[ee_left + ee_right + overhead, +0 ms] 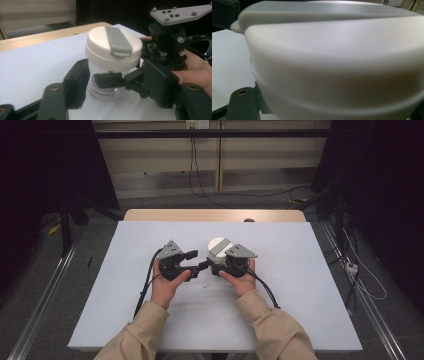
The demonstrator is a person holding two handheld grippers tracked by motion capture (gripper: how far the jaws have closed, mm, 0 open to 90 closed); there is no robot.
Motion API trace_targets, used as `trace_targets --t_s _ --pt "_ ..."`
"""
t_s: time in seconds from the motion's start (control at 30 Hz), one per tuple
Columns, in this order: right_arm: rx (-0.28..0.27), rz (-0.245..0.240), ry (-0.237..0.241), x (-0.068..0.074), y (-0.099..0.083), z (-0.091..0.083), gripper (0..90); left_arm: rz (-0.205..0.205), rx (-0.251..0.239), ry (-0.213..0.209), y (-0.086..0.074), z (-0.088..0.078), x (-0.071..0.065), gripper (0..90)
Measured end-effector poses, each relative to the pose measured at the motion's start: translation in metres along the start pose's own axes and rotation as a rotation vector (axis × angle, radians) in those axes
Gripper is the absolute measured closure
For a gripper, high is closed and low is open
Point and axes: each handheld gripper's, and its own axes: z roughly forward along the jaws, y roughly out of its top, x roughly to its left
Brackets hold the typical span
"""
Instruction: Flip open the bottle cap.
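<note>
A small clear jar (103, 93) with a wide cream lid (112, 48) and a grey strap (117, 41) across the top stands on the white table cover (300, 285). My right gripper (110, 80) is shut on the jar's clear body just under the lid; in the right gripper view the lid (332, 65) looms very close. My left gripper (130, 100) comes in from the left, open. One of its fingers (76, 85) is beside the jar's left wall, the other past the right gripper. In the high view the lid (218, 245) sits between the left gripper (196, 261) and right gripper (216, 266).
The white cover lies on a wooden table (215, 215), whose far edge shows bare. Cables (210, 195) trail across the floor behind and to the right of it. Dark curtains stand at both sides.
</note>
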Motion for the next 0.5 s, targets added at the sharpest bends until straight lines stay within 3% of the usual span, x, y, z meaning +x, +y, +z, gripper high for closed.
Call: trace_targets --t_s 0.2,0.5 --pt "0.0 0.0 0.001 -0.0001 0.0 0.0001 18.7 -0.019 0.017 -0.019 0.0008 0.0037 0.0015 56.9" --pt "0.0 -0.001 0.0 0.0 0.0 0.0001 18.7 -0.015 0.038 -0.03 -0.0005 0.0063 0.0042 77.7"
